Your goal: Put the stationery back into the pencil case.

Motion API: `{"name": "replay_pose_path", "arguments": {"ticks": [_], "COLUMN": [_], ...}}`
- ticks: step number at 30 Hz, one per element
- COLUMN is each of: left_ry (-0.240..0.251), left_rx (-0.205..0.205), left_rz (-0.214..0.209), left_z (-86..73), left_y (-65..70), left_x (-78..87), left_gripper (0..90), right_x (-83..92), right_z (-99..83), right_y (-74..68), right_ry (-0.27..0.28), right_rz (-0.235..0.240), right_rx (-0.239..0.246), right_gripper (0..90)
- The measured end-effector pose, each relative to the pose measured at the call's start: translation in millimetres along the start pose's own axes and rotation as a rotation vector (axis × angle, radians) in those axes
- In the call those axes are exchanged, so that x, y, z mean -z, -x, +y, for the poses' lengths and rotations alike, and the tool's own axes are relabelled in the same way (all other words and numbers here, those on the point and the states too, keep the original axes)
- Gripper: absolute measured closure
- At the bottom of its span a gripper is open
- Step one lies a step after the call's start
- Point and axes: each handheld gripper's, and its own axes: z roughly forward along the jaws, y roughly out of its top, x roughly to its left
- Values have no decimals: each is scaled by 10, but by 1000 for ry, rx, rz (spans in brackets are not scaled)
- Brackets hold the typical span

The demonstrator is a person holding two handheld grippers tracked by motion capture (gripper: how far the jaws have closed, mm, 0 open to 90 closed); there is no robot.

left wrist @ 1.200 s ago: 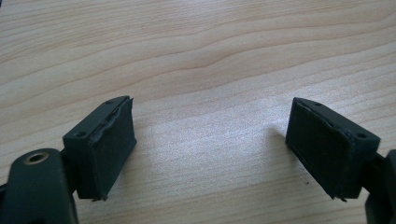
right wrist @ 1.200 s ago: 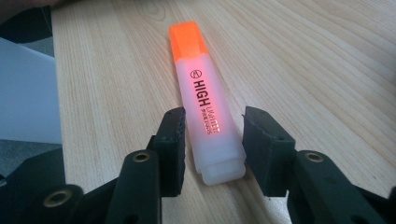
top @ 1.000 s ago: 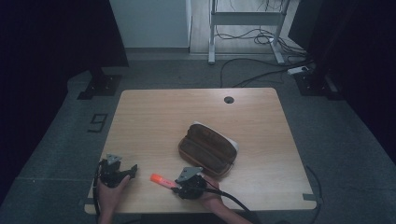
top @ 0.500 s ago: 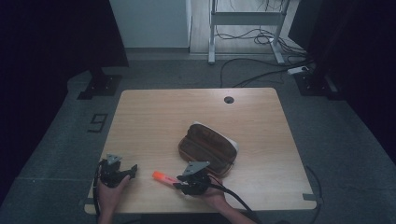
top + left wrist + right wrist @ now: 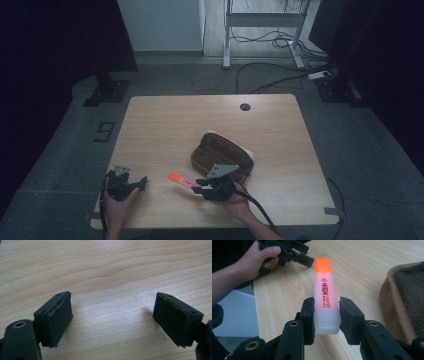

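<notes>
Grey floor with trailing cables surrounds a light wooden bench under dim lighting. Near the bench's front edge, the right hand-held gripper is clamped on an orange highlighter, with both pads pressed against the sides of the barrel at its tail end. In the right gripper view, the highlighter extends straight out from between the jaws. Its long axis runs in line with the gripper, and the orange cap end points away from it. In the high view, the long axis lies roughly level across the bench, with the cap pointing left and slightly away from the person, toward the left hand-held gripper. The highlighter is held above the bench surface, just left of a brown pencil case that lies diagonally at mid-bench. The left hand-held gripper sits in the person's hand at the front left corner. Its jaws stand wide apart with bare wood between them, as the left gripper view confirms.
</notes>
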Motion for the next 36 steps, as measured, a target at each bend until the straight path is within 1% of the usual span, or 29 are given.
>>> {"name": "replay_pose_path", "arguments": {"ticks": [1, 2, 11, 18, 28, 36], "left_ry": [0, 0, 0, 0, 0, -1], "left_rx": [0, 0, 0, 0, 0, 0], "left_rz": [0, 0, 0, 0, 1, 1], "left_z": [0, 0, 0, 0, 0, 0], "left_y": [0, 0, 0, 1, 0, 0], "left_x": [0, 0, 0, 0, 0, 0], "left_gripper": [155, 155, 155, 155, 155, 155], "right_x": [48, 48, 255, 353, 566, 686], "right_z": [15, 15, 72, 91, 118, 128], "right_y": [27, 27, 157, 225, 368, 445], "right_ry": [11, 11, 61, 82, 127, 151], "right_rz": [-8, -8, -36, -58, -103, -132], "right_rx": [-4, -4, -24, -36, -60, -73], "right_gripper": [650, 650, 650, 650, 650, 650]}}
